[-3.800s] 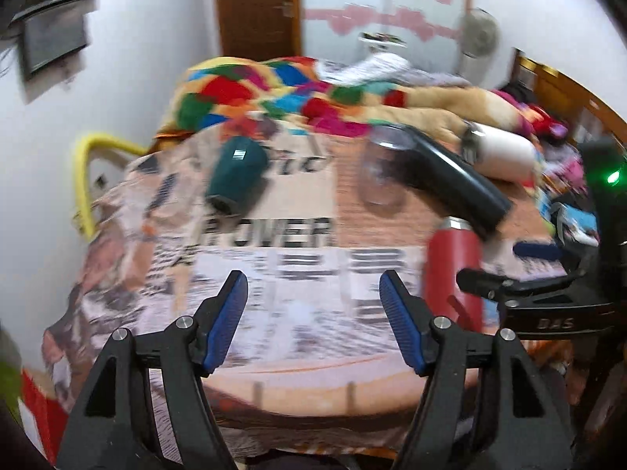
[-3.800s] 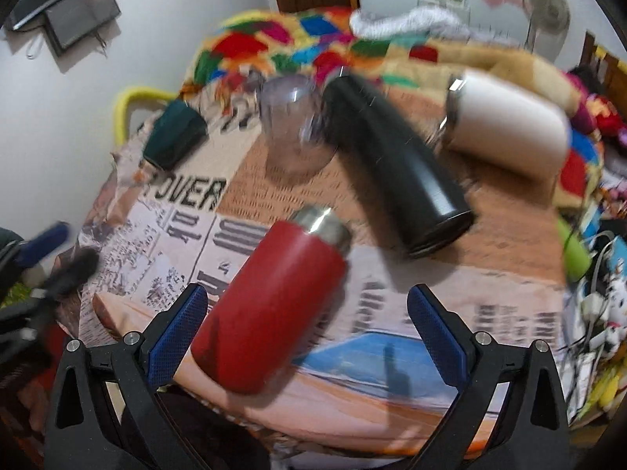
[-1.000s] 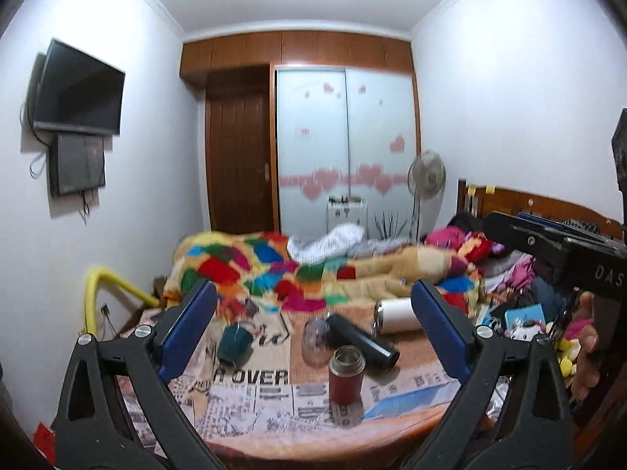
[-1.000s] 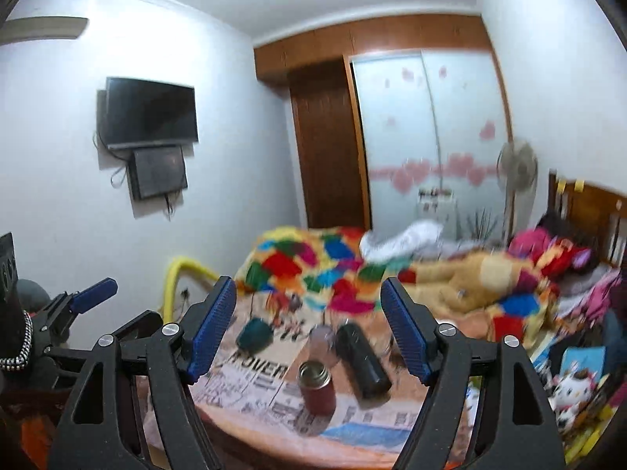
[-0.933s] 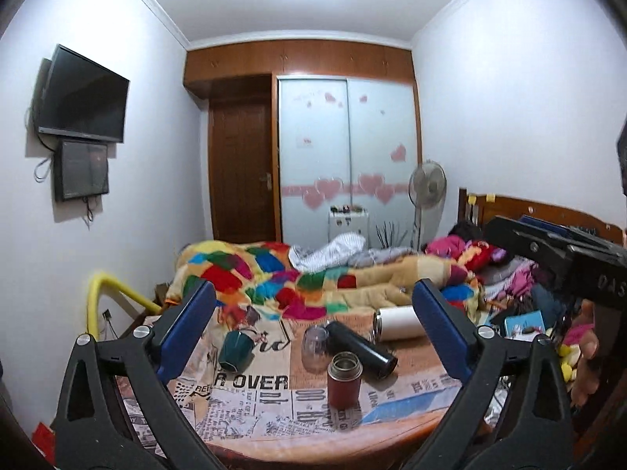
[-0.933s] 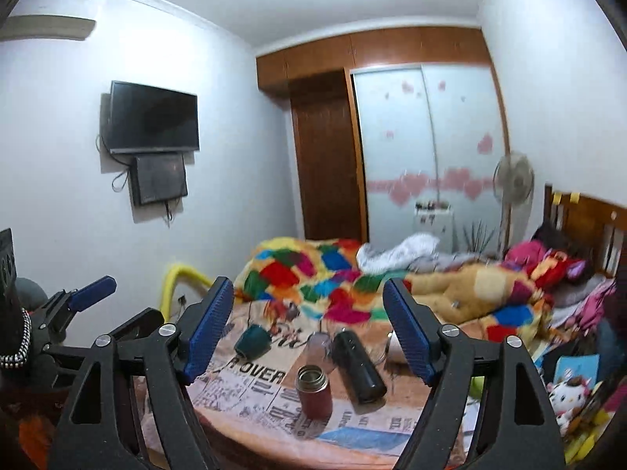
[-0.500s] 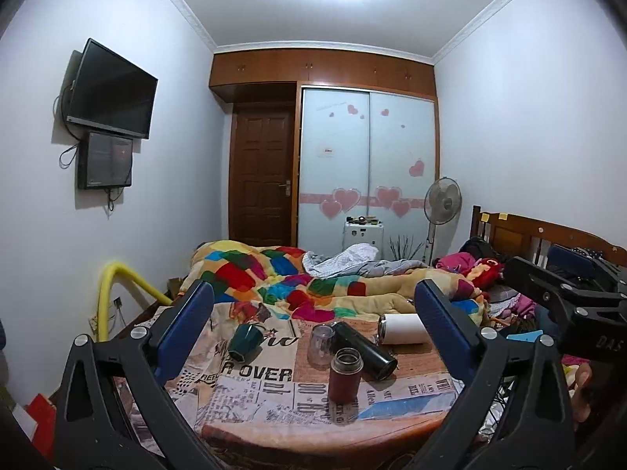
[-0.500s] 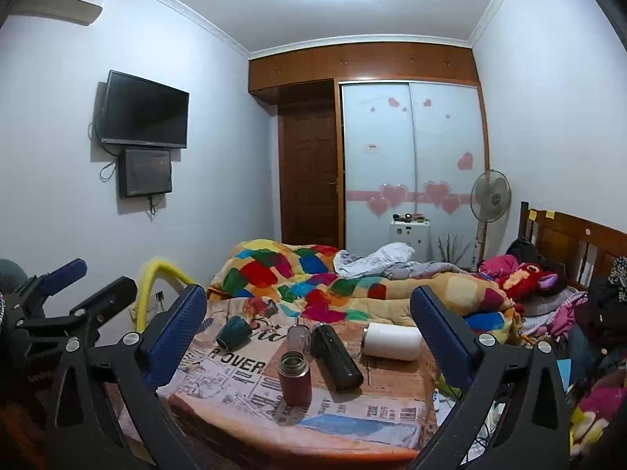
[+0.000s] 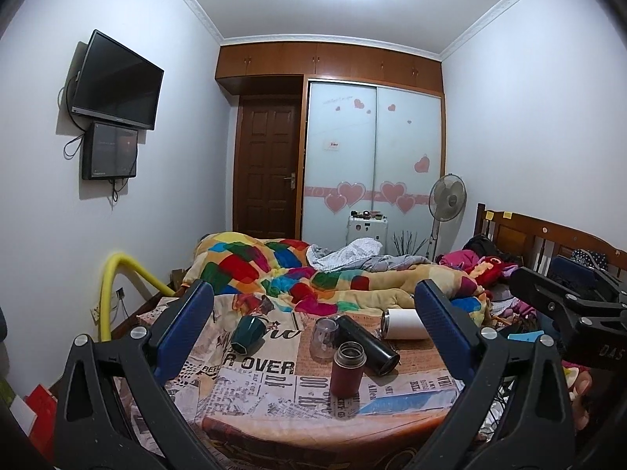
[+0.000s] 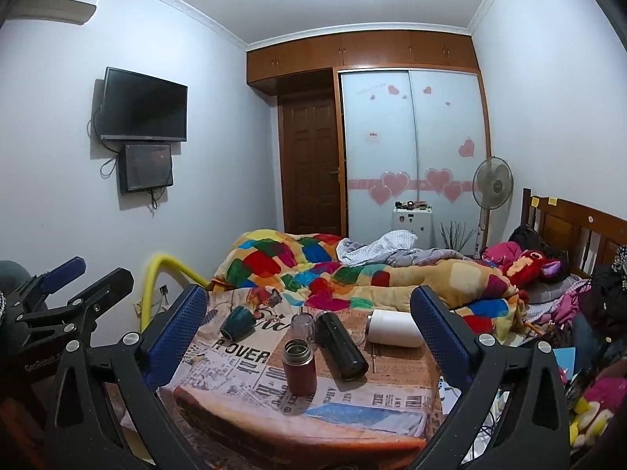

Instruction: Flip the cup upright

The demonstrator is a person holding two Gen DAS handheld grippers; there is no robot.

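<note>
A red flask (image 9: pixel 347 370) stands upright, mouth open, near the front of the newspaper-print table (image 9: pixel 274 403); it also shows in the right wrist view (image 10: pixel 299 366). Behind it lie a black flask (image 9: pixel 366 344), a white flask (image 9: pixel 403 324) and a dark green cup (image 9: pixel 245 335) on their sides, and a clear glass (image 9: pixel 324 337) stands. My left gripper (image 9: pixel 313 337) is open and empty, held back from the table. My right gripper (image 10: pixel 309 344) is open and empty too, also well back.
A bed with a colourful quilt (image 9: pixel 274 270) lies behind the table. A yellow pipe (image 9: pixel 117 282) curves at the left wall. Clutter and a headboard (image 9: pixel 548 243) fill the right side. The other gripper shows at the left edge of the right wrist view (image 10: pixel 58 313).
The red flask lay on its side 3.8 s ago and now stands upright. Both grippers have pulled back and risen away from the table; the left one opened wider.
</note>
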